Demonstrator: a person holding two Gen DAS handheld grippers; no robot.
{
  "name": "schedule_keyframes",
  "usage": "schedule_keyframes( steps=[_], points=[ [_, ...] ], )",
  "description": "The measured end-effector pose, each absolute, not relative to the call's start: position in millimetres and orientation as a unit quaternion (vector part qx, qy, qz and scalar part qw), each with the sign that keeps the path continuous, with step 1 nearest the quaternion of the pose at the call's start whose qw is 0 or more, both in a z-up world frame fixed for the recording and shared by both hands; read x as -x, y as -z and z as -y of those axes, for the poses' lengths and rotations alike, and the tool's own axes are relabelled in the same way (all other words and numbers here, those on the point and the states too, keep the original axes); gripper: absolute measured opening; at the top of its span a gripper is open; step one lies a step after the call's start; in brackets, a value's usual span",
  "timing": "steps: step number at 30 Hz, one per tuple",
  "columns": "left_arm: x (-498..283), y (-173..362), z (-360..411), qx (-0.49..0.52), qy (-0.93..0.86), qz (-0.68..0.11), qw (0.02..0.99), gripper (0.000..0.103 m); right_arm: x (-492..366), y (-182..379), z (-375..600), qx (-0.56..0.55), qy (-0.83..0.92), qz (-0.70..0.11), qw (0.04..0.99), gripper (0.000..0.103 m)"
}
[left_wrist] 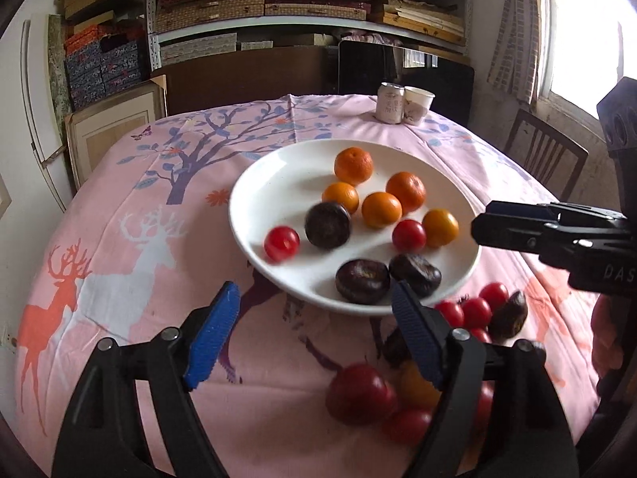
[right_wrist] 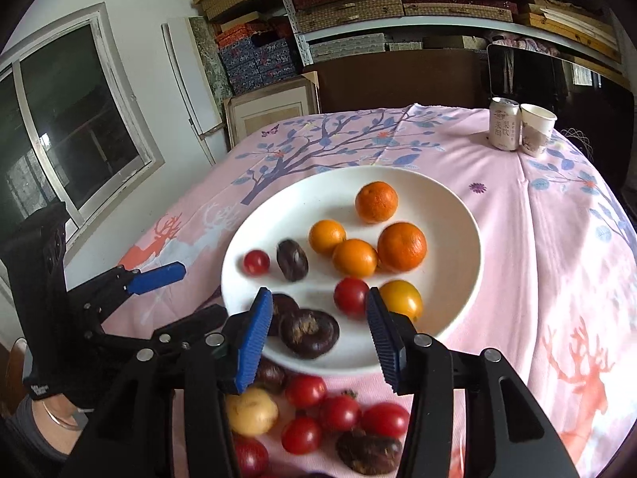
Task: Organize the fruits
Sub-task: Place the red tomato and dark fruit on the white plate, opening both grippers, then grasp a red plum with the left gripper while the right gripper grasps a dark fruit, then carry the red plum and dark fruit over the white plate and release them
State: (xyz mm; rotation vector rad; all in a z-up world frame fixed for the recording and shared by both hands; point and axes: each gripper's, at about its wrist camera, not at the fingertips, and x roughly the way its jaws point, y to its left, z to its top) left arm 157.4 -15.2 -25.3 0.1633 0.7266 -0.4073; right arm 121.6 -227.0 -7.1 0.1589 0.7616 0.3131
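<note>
plate (left_wrist: 254,199) – glossy, smooth | tablecloth (left_wrist: 159,279) – matt printed cloth | fingers (left_wrist: 211,336) – ribbed

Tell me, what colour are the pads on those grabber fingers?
Blue, ribbed pads on black arms, clearest in the right wrist view.

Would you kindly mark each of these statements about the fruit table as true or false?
1. The white plate holds oranges, tomatoes and dark brown fruits. True.
2. The left gripper is clamped on a tomato. False: its jaws stand open with nothing between them.
3. A can and a paper cup stand side by side at the far end of the table. True.
4. All the fruit is already on the plate. False: loose tomatoes and other fruit lie on the pink tablecloth near the plate's front edge.
5. The right gripper holds an orange. False: its jaws are open and empty.
</note>
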Motion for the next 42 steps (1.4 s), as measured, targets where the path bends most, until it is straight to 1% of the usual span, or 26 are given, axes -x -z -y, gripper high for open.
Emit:
schedule_keyframes(
  steps=[2,5,6,8,9,11,12,14,16,23,27,30,31,33,38,42],
  points=[
    [-139.5,30.7,10.0,-0.092,0.203,-0.352,0.909,0.076,-98.0,14.3,238.2,-0.078,-0.148,-0.365,0.916,0.054],
    [-122.6,43.2,4.1,-0.1,0.206,-0.363,0.903,0.076,-68.4,26.4,257.6,-0.096,-0.126,-0.358,0.92,0.055],
    [-119.4,48.0,2.3,-0.099,0.206,-0.368,0.901,0.071,-60.8,30.5,263.6,-0.111,-0.127,-0.36,0.918,0.055],
    [-117.7,53.1,-0.1,-0.079,0.218,-0.38,0.895,0.066,-50.5,37.0,272.0,-0.132,-0.127,-0.364,0.913,0.055],
    [-117.2,53.9,0.6,-0.071,0.224,-0.384,0.893,0.059,-45.8,39.6,274.4,-0.138,-0.127,-0.366,0.912,0.055],
    [-117.0,56.1,6.9,-0.067,0.235,-0.387,0.889,0.054,-40.5,43.0,274.9,-0.138,-0.123,-0.371,0.91,0.055],
    [-117.7,58.4,11.0,-0.065,0.245,-0.39,0.885,0.047,-38.8,44.0,274.1,-0.136,-0.119,-0.373,0.91,0.055],
    [-117.3,59.5,18.4,-0.065,0.258,-0.393,0.88,0.038,-36.4,44.4,273.1,-0.136,-0.119,-0.375,0.909,0.055],
    [-116.2,60.9,23.5,-0.074,0.256,-0.392,0.88,0.038,-34.3,43.6,271.9,-0.136,-0.12,-0.374,0.91,0.055],
    [-117.3,59.0,17.5,-0.05,0.264,-0.393,0.879,0.037,-30.3,49.0,253.3,-0.106,-0.137,-0.389,0.905,0.055],
    [-117.7,51.4,1.8,-0.008,0.253,-0.374,0.892,0.037,-31.6,53.6,237.0,-0.078,-0.144,-0.399,0.902,0.055],
    [-119.8,49.4,-4.5,0.009,0.248,-0.37,0.895,0.037,-40.0,62.6,233.6,-0.089,-0.141,-0.42,0.892,0.054],
    [-119.9,48.5,-5.1,0.009,0.248,-0.369,0.896,0.037,-41.8,64.4,234.6,-0.095,-0.141,-0.42,0.891,0.053],
    [-120.6,48.2,-5.0,0.009,0.25,-0.368,0.896,0.037,-47.2,67.0,235.8,-0.11,-0.163,-0.428,0.882,0.028],
    [-121.2,48.2,-5.0,0.011,0.25,-0.37,0.895,0.037,-42.5,66.7,238.6,-0.124,-0.17,-0.417,0.884,0.024],
    [-121.0,48.1,-5.3,0.011,0.249,-0.368,0.896,0.037,-34.1,52.8,245.6,-0.131,-0.166,-0.388,0.897,0.023]
  ],
)
